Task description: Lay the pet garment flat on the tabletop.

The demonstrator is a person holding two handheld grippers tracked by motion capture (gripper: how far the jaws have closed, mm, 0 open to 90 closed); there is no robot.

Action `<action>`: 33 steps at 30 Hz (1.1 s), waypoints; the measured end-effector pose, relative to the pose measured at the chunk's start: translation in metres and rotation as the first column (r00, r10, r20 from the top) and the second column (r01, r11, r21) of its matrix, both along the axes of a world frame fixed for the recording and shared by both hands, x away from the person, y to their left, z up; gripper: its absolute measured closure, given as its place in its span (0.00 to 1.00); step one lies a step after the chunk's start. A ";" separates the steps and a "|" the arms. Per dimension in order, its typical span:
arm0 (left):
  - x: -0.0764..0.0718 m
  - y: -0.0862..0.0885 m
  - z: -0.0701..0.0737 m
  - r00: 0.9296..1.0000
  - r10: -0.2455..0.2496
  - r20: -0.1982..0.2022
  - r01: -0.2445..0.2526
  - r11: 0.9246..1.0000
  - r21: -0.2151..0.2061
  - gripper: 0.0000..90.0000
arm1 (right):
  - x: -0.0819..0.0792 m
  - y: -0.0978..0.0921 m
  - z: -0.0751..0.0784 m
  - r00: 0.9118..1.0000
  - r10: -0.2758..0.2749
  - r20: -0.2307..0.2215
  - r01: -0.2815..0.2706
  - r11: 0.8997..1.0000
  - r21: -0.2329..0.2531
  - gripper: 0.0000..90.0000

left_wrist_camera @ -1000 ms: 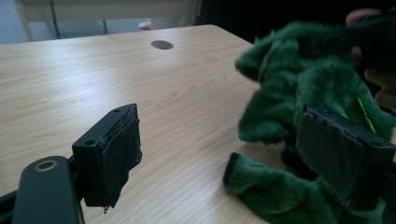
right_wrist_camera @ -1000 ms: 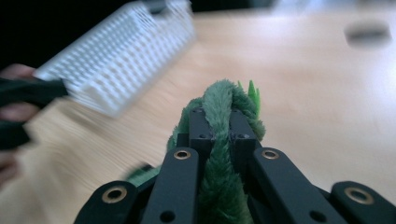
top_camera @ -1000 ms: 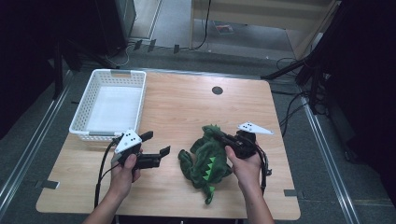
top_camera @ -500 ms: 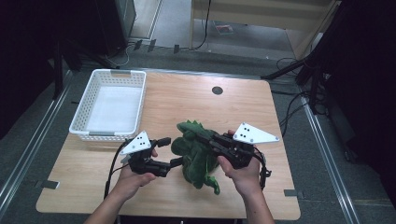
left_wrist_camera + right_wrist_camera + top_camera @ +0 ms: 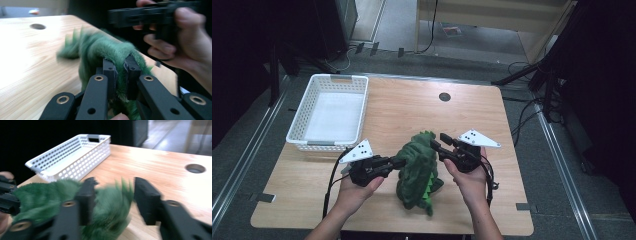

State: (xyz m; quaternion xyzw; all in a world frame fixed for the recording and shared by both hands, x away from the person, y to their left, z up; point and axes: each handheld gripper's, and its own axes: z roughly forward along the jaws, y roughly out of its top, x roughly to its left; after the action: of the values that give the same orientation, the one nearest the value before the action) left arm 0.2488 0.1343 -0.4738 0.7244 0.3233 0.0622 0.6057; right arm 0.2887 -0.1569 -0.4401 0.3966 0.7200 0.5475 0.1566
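Observation:
A green plush dinosaur (image 5: 417,170) with a lighter green belly is at the front middle of the wooden table (image 5: 412,110). My left gripper (image 5: 398,162) is shut on its left flank; in the left gripper view the two pads pinch a fold of green fur (image 5: 120,57). My right gripper (image 5: 439,142) stands open at the toy's upper right, its jaws wide apart. In the right gripper view the plush (image 5: 50,195) lies behind and between the spread jaws of that gripper (image 5: 116,200), neither pad pressing it.
A white perforated basket (image 5: 339,77) stands empty at the back left of the table; its near wall (image 5: 82,162) is just beyond the toy. A round cable hole (image 5: 444,96) lies at the back middle. Bare wood surrounds the toy.
The right gripper carried the plush leftward across the table and has let go of it. The left gripper has moved in and shut on the toy's left side.

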 end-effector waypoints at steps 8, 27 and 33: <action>0.004 0.018 0.018 0.977 0.196 -0.079 -0.198 0.980 -0.013 0.92 | -0.034 0.033 0.019 0.987 0.150 0.053 -0.147 0.987 -0.063 0.51; -0.019 -0.003 0.048 0.979 0.195 -0.061 -0.199 0.978 -0.057 0.84 | -0.044 0.088 -0.019 0.995 -0.025 0.095 0.045 0.976 -0.214 0.74; -0.011 0.009 0.046 0.984 0.154 -0.085 -0.164 0.978 -0.127 0.53 | -0.032 0.058 -0.017 0.999 0.053 0.015 -0.052 0.998 -0.043 0.92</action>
State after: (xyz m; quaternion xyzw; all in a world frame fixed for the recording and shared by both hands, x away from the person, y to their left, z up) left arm 0.2381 0.1429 -0.4281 0.6559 0.4060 0.0616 0.6334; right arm 0.2571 -0.0988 -0.4570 0.3697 0.7403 0.5392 0.1566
